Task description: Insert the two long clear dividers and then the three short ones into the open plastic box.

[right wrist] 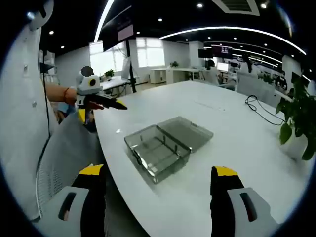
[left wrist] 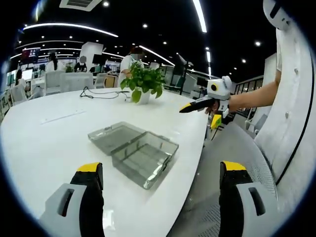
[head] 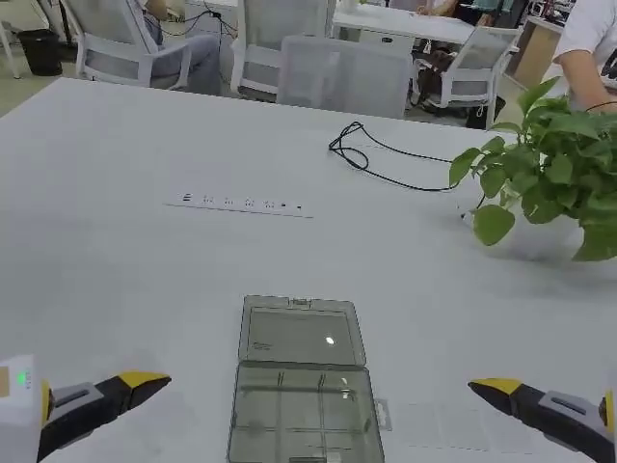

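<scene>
Left hand-held gripper jaws apart, empty | right hand-held gripper likewise | plastic box smoky-clear, lid flat open

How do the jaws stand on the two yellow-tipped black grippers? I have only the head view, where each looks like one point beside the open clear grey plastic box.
Observer: In its own view the left gripper has its jaws wide apart, nothing between them.
Operator: And the right?
Observer: The right gripper is open and empty too, aimed at the clear grey plastic box.
Operator: My view cuts off the box's front.
Observer: The whole base rests on the white table, near its edge.
</scene>
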